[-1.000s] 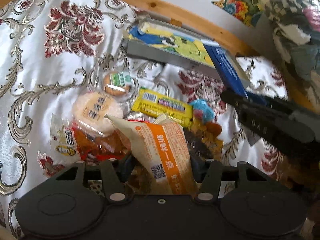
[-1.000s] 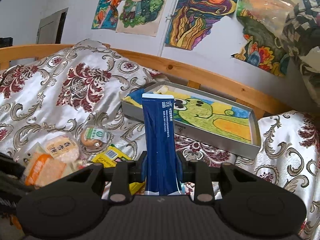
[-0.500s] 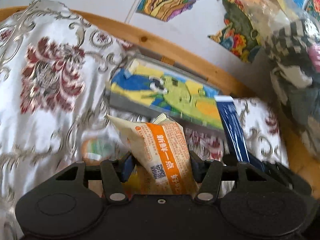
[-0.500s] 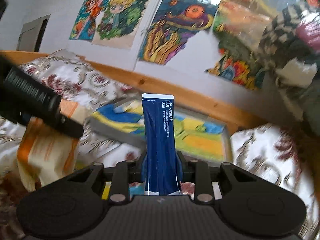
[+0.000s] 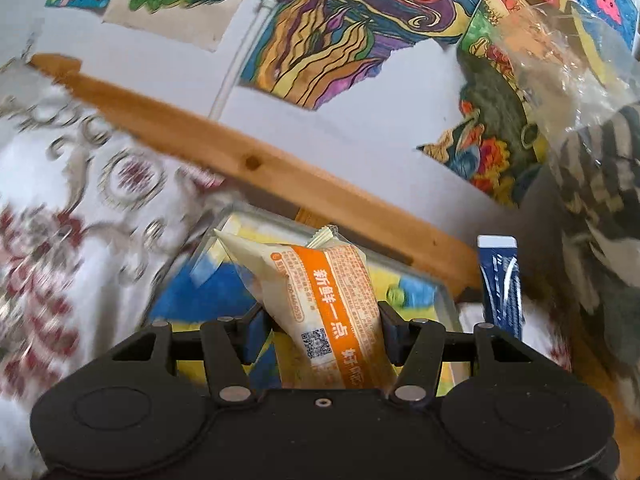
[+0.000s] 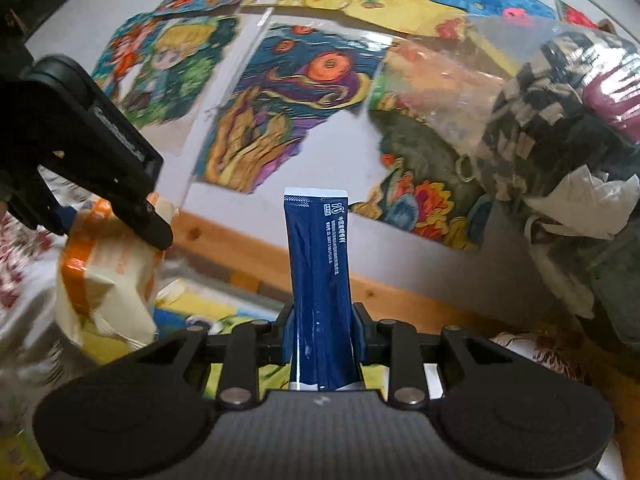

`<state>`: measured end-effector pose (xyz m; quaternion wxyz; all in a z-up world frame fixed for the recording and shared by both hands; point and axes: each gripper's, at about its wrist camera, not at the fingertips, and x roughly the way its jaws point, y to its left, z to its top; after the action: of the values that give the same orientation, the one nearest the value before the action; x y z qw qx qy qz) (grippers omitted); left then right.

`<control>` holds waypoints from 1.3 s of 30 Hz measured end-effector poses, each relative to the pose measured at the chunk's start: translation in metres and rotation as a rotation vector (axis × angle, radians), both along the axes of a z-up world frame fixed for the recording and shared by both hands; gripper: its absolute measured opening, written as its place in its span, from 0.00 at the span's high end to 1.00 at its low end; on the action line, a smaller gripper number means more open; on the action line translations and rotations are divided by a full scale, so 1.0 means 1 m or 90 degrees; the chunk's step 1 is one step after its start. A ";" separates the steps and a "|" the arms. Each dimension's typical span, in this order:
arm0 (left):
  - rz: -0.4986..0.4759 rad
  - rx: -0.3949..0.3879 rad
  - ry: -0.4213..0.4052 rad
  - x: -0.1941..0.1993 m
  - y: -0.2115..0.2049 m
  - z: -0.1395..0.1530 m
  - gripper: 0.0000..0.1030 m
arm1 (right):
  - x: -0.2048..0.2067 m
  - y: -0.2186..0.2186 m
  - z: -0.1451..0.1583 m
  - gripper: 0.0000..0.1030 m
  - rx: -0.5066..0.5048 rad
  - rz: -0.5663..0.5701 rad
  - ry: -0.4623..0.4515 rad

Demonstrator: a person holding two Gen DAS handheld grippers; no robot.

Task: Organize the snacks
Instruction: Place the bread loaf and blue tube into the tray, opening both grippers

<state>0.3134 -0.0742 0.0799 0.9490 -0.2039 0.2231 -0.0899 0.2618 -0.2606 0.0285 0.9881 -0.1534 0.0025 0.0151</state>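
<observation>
**Snacks in both grippers, tray right below you**

Snacks are mid-carry right now, so you're in the transport-to-drop part of the job, I'd say. Your left gripper (image 5: 326,322) is clamped on the orange-and-cream snack packet (image 5: 320,296), which sticks up tilted between the fingers. Your right gripper (image 6: 320,334) is pinched tight on the dark blue stick sachet (image 6: 319,280), standing pretty much upright. So that's 2 items held, 1 per hand, both lifted clear of anything.

Both are hanging over or just in front of the shallow grey tray (image 5: 446,300), the one with the yellow, blue and green cartoon picture on its floor. From the right wrist view you can see the left gripper with its packet off to the left, near the sachet but apart from it.

Next move, my guess: lower each one into the tray and let go low, not from height. The packet looks puffy and light, so it may flop or slide. Lay the sachet flat, since upright it will just tip. Watch that the 2 grippers don't bump, they're close.

Surface is a bed with a white satin cover (image 5: 60,200) patterned in dark red flowers and grey scrolls, blurred here. A wooden bed rail (image 5: 248,164) runs behind the tray, and the white wall above is covered in colourful kids' drawings (image 6: 288,108). Off to the right there's a pile of clothes under clear plastic (image 6: 560,92).
</observation>
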 end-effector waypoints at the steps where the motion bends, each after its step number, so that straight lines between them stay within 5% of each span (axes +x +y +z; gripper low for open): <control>1: -0.002 0.000 -0.002 0.011 -0.005 0.002 0.44 | 0.006 -0.004 0.001 0.69 0.010 -0.003 -0.004; 11: 0.001 0.002 0.068 0.084 -0.042 -0.027 0.44 | 0.061 -0.049 -0.015 0.69 0.135 -0.038 0.070; 27: 0.018 0.036 0.122 0.100 -0.046 -0.059 0.44 | 0.082 -0.051 -0.036 0.65 0.181 -0.029 0.148; 30: 0.023 0.047 0.127 0.101 -0.047 -0.061 0.41 | 0.082 -0.052 -0.037 0.49 0.186 -0.036 0.148; 35: 0.043 0.070 0.101 0.091 -0.045 -0.054 0.10 | 0.076 -0.055 -0.032 0.27 0.197 -0.045 0.137; 39: 0.042 0.090 0.066 0.075 -0.043 -0.038 0.04 | 0.062 -0.055 -0.021 0.16 0.194 -0.055 0.116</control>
<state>0.3888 -0.1169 0.0418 0.9507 -0.1478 0.2707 -0.0320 0.3238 -0.3160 0.0079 0.9952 0.0001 0.0965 -0.0131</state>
